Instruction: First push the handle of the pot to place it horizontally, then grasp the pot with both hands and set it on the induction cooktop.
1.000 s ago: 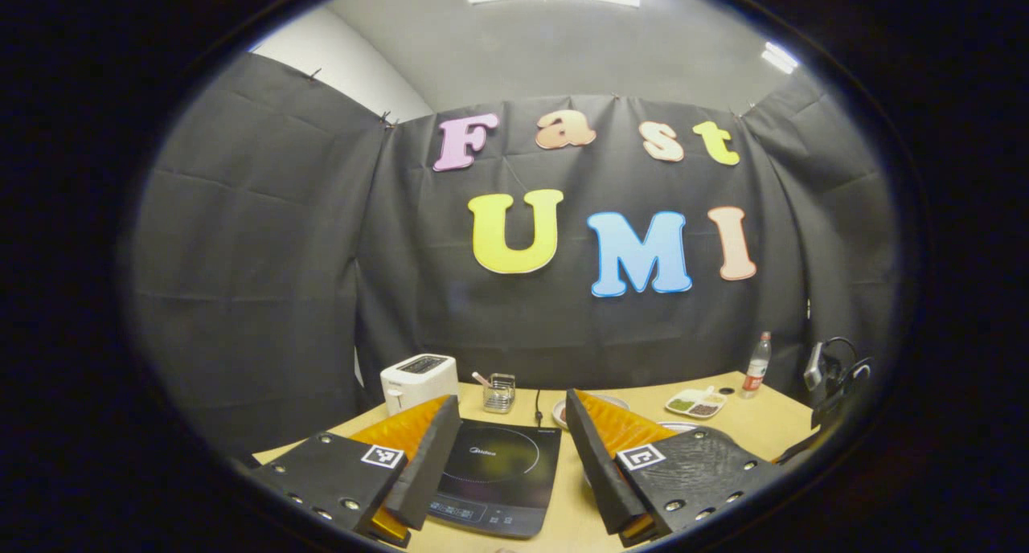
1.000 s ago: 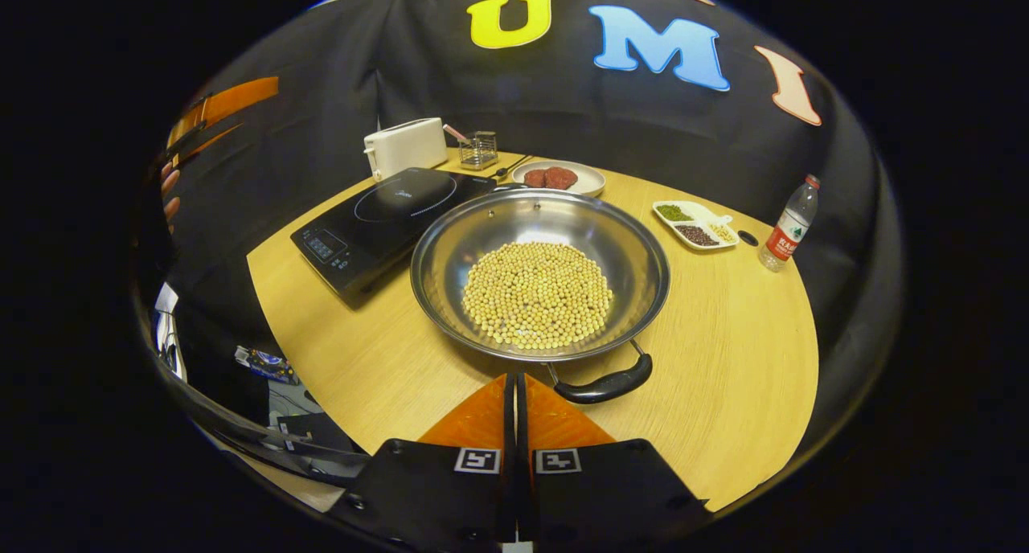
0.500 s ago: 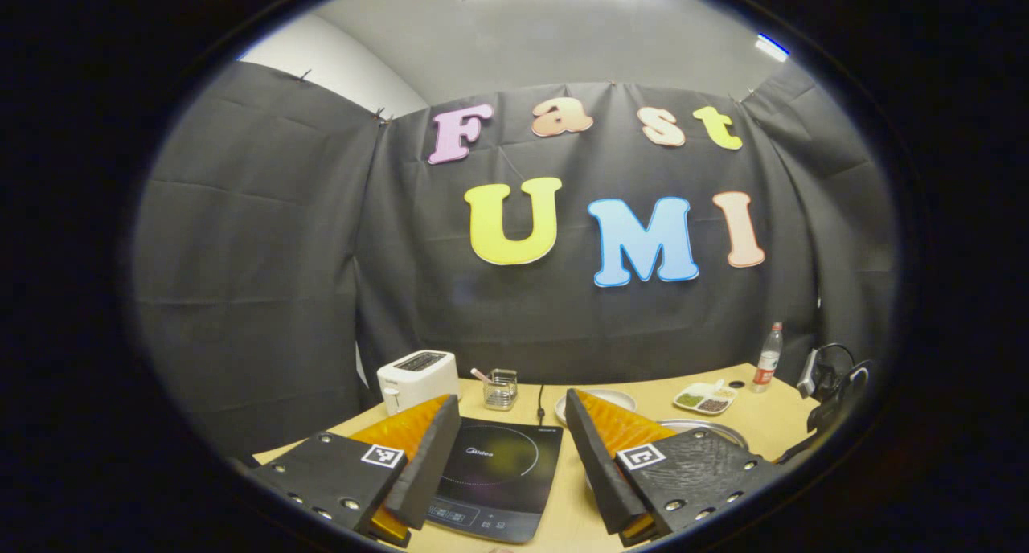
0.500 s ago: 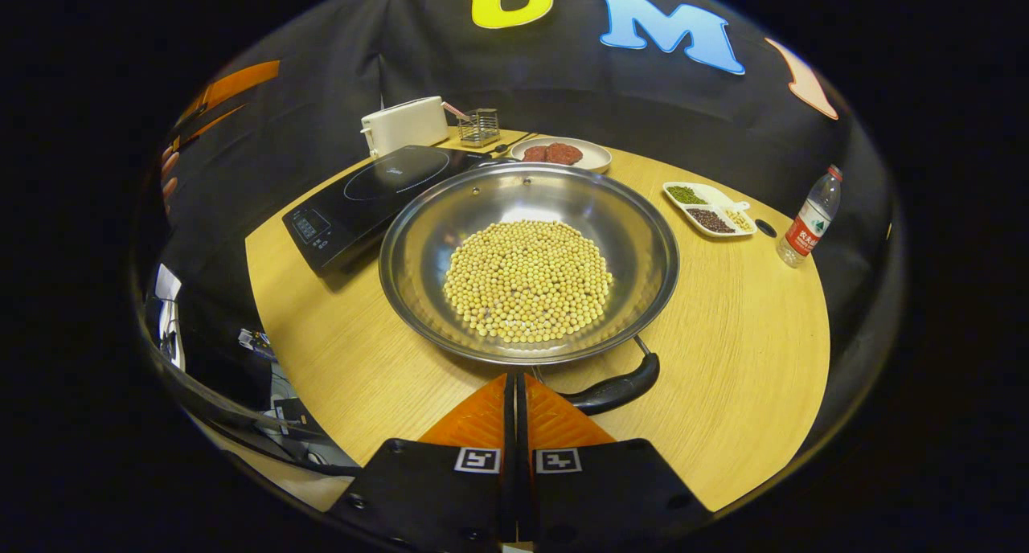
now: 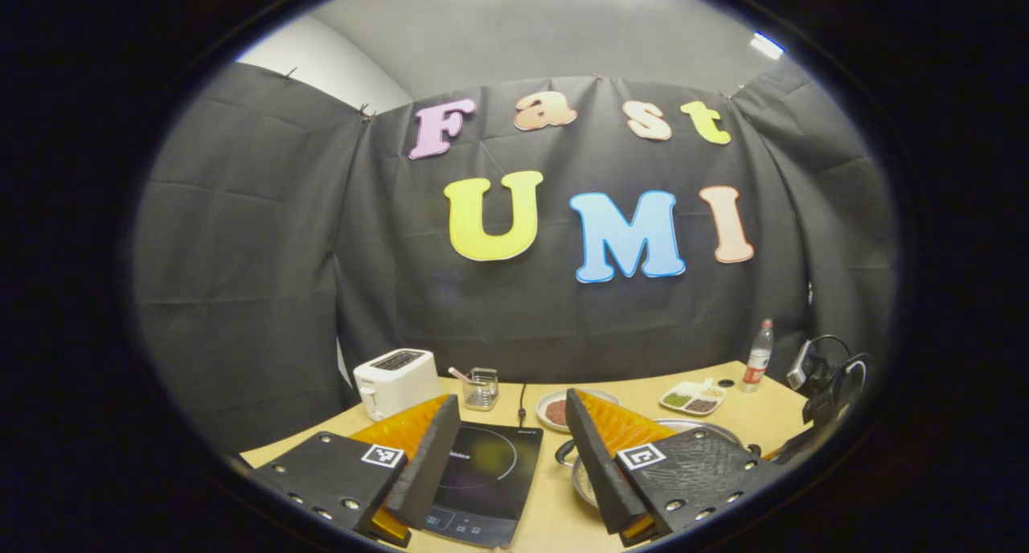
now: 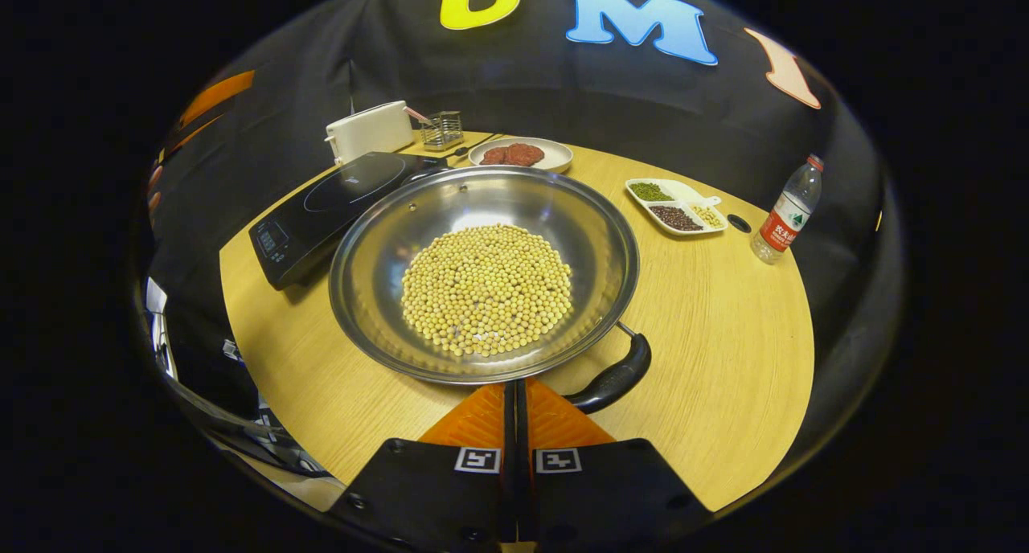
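Where the right gripper (image 6: pixel 515 392) points with fingers pressed together, holding nothing: one pot (image 6: pixel 484 272) of beans directly ahead, one black handle (image 6: pixel 615 374) just right of its tips, one cooktop (image 6: pixel 330 207) ahead-left. Left gripper (image 5: pixel 506 448): fingers spread, raised level.

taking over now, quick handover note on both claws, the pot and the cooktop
Right claw: shut, empty, tips by the pot's black handle.
Left claw: open, empty, raised above the cooktop.
Pot of soybeans sits on the table beside the cooktop, not on it.
Done: nothing certain; the handle is not yet level.
Left: finish the push, grasp with both claws, set on cooktop.
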The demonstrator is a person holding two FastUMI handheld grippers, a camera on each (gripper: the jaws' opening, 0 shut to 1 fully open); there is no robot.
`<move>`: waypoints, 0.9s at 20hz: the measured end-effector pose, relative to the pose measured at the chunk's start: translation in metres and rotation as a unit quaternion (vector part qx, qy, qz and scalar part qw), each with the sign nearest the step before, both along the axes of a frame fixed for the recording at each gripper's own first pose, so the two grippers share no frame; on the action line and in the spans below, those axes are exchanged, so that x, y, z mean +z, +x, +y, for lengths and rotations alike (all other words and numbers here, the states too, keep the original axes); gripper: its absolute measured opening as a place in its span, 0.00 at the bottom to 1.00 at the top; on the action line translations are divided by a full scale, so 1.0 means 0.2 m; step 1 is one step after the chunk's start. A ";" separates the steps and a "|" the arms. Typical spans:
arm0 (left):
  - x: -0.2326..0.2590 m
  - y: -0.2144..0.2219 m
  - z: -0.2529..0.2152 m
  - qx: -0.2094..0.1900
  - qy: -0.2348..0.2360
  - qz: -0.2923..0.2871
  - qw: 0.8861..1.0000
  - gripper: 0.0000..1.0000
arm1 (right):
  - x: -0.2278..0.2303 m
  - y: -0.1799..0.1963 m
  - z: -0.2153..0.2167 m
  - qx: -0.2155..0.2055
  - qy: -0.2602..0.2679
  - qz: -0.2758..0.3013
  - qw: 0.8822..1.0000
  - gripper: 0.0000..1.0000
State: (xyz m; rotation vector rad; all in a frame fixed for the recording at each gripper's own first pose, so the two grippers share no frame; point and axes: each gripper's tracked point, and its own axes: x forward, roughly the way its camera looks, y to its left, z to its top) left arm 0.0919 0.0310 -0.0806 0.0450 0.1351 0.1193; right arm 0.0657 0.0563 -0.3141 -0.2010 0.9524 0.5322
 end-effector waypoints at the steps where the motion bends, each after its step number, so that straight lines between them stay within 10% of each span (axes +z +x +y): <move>1: -0.01 0.00 0.00 -0.001 0.000 0.002 1.000 0.78 | 0.00 0.02 -0.02 -0.004 -0.001 0.000 1.000 0.02; 18: -0.26 0.11 -0.15 -0.029 -0.017 0.051 0.998 0.81 | 0.20 0.43 -0.32 -0.180 0.013 -0.114 0.977 0.02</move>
